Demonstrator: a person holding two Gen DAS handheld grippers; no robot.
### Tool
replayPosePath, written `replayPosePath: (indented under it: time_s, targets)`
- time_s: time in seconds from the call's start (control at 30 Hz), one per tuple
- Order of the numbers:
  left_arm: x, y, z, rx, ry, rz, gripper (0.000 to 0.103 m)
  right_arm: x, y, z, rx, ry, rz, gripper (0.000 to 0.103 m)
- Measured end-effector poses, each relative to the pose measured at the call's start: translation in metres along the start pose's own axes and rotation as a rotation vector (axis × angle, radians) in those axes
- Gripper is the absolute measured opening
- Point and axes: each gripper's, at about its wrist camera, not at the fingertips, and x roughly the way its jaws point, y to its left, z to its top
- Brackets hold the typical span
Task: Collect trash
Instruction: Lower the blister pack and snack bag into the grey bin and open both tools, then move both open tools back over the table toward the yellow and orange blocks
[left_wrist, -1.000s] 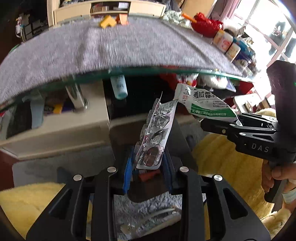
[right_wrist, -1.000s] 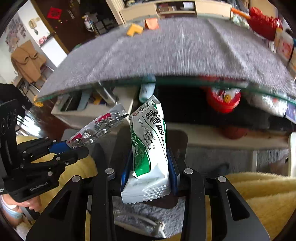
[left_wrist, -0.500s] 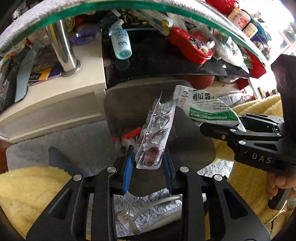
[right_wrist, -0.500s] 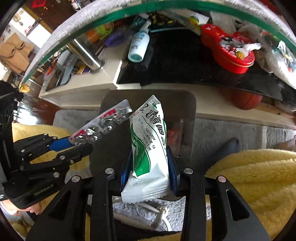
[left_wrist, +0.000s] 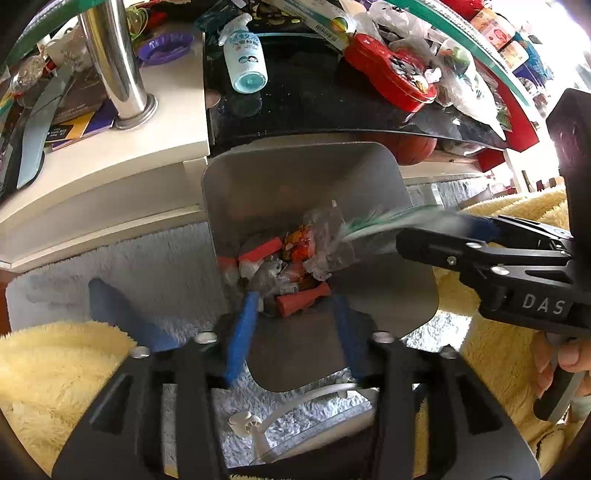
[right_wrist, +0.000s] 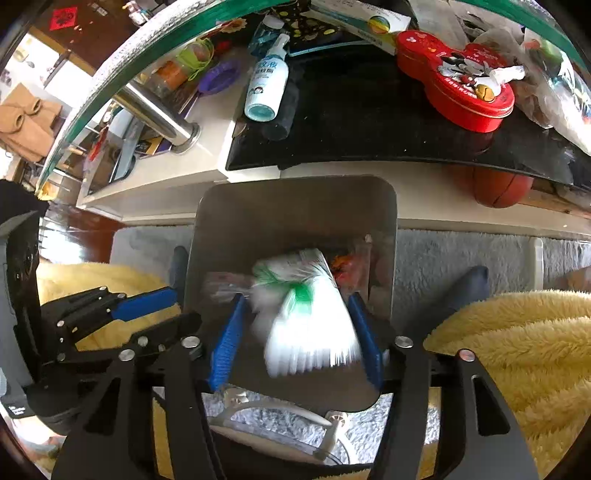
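Observation:
A grey metal trash bin (left_wrist: 295, 177) stands on the rug below both grippers; it also shows in the right wrist view (right_wrist: 295, 218). My left gripper (left_wrist: 295, 325) is open and empty over the bin, above red and clear wrappers (left_wrist: 295, 258) inside. My right gripper (right_wrist: 295, 328) is open; the white and green snack packet (right_wrist: 306, 314) is blurred between its jaws, dropping into the bin. In the left wrist view the right gripper (left_wrist: 443, 236) reaches in from the right with the blurred packet (left_wrist: 376, 225) at its tip.
A low table shelf holds a white bottle (left_wrist: 245, 61), a red Mickey tin (left_wrist: 388, 74) and clutter. A chrome table leg (left_wrist: 118, 74) stands left. A basketball (right_wrist: 502, 188) lies under the shelf. Yellow fluffy fabric (left_wrist: 55, 369) lies on both sides. A white cable (left_wrist: 303, 402) lies on the rug.
Both grippers opened over the bin. The blister pack left my left gripper and is gone from its jaws. The snack packet is slipping out of my right gripper.

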Motion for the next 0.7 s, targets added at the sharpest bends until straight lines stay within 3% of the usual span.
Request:
replayPosePath:
  time_s: [0.07, 0.17, 0.27, 0.4, 0.7]
  targets:
    - [-0.001, 0.000, 0.000, 0.001, -0.001, 0.000, 0.052, -0.002, -0.002, 0.002, 0.005, -0.012, -0.011, 0.075]
    - [-0.003, -0.001, 0.001, 0.006, -0.004, 0.001, 0.059, -0.006, -0.004, 0.005, 0.016, -0.020, -0.007, 0.077]
    - [-0.010, -0.004, 0.002, 0.020, -0.018, 0.011, 0.066, -0.014, -0.006, 0.009, 0.019, -0.044, -0.004, 0.090]
    - [-0.027, -0.005, 0.009, 0.037, -0.057, 0.022, 0.082, -0.022, -0.006, 0.016, 0.001, -0.048, 0.030, 0.095]
    - [-0.064, 0.004, 0.025, 0.041, -0.113, 0.037, 0.095, -0.063, -0.004, 0.041, -0.005, -0.132, 0.008, 0.097]
